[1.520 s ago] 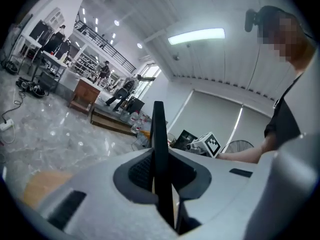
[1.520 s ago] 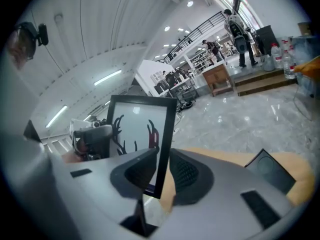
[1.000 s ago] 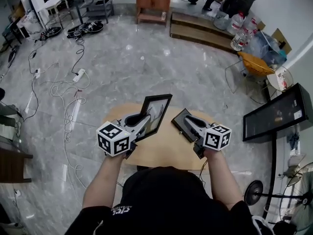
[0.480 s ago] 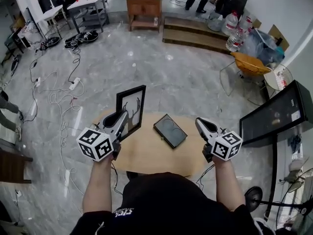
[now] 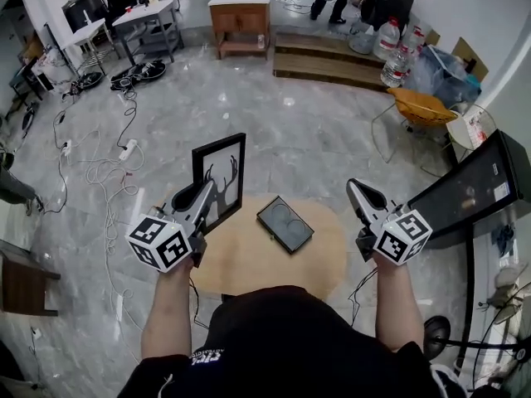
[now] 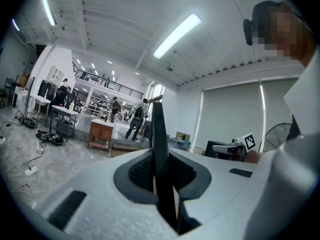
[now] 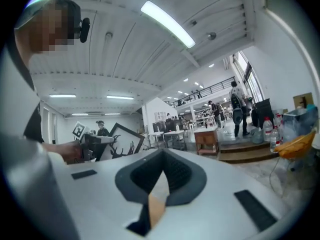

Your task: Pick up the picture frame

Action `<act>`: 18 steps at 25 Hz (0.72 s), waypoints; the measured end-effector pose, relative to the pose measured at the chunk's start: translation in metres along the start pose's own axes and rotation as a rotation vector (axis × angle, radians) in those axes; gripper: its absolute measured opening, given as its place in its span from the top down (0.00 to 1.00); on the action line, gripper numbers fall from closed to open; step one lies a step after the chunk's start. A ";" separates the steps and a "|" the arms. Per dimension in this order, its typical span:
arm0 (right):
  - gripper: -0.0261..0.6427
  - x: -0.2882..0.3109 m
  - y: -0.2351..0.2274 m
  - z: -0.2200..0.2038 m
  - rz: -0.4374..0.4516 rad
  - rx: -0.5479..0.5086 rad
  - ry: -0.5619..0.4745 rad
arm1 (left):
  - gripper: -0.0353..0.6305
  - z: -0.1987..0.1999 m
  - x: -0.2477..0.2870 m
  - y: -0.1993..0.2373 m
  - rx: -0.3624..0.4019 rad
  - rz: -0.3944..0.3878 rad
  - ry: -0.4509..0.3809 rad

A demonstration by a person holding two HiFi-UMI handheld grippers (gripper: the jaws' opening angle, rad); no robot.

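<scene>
A black picture frame (image 5: pixel 221 179) with an antler print stands upright in the air, left of the table's middle. My left gripper (image 5: pixel 211 192) is shut on its lower edge. In the left gripper view the frame (image 6: pixel 159 134) shows edge-on, pinched between the jaws of that gripper (image 6: pixel 161 160). My right gripper (image 5: pixel 358 189) hangs over the table's right rim, shut with nothing in it. The right gripper view shows its jaws (image 7: pixel 160 181) closed together, and the picture frame (image 7: pixel 122 143) off to the left.
A second dark flat frame (image 5: pixel 284 224) lies on the round wooden table (image 5: pixel 249 264). Cables and a power strip (image 5: pixel 129 150) trail over the marble floor to the left. A dark screen (image 5: pixel 473 193) stands at the right, a wooden cabinet (image 5: pixel 239 11) far back.
The right gripper let go of the dark flat frame, closed and swung up and to the right. The left gripper carried the picture frame up and to the left.
</scene>
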State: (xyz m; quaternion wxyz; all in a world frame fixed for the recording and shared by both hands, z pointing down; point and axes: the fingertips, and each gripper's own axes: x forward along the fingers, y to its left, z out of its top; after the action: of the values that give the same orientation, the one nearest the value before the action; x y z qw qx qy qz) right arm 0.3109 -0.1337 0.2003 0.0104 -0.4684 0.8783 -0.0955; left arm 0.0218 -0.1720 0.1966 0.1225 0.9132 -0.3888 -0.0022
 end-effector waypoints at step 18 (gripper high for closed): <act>0.96 0.021 0.044 0.023 -0.070 -0.077 -0.073 | 0.87 0.041 -0.013 0.029 0.130 0.016 -0.041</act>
State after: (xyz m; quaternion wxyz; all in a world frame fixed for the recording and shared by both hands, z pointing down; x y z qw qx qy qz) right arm 0.2652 -0.1309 0.1711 0.0210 -0.5019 0.8635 -0.0451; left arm -0.0119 -0.1912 0.1625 0.0552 0.9158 -0.3978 0.0055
